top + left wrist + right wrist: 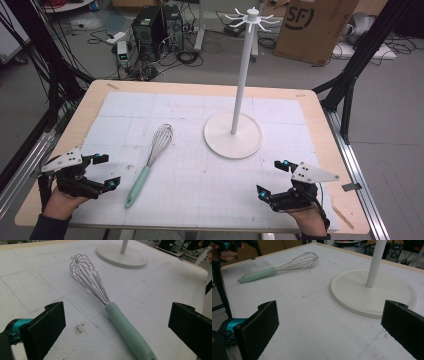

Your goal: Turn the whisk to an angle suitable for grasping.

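Worktop (310,107) covered with a white gridded mat (190,185). Whisk (148,164) lies flat on the mat, left of centre: mint-green handle toward the person, wire head pointing away toward the far side. White stand (233,135) with a round base sits upright right of the whisk, well apart from it; a tall pole rises from it with hook arms at the top.

Left gripper (107,171) rests at the near left edge, held in a hand, fingers (46,326) wide apart and holding nothing. The whisk handle lies just beside it, not touching; in the left gripper view the handle runs between the two fingers.

Right gripper (272,177) rests at the near right, also hand-held, fingers (259,326) wide apart, nothing between them. It is near the stand base, apart from it.

Floor behind: cables, computer towers, a cardboard box (312,25).
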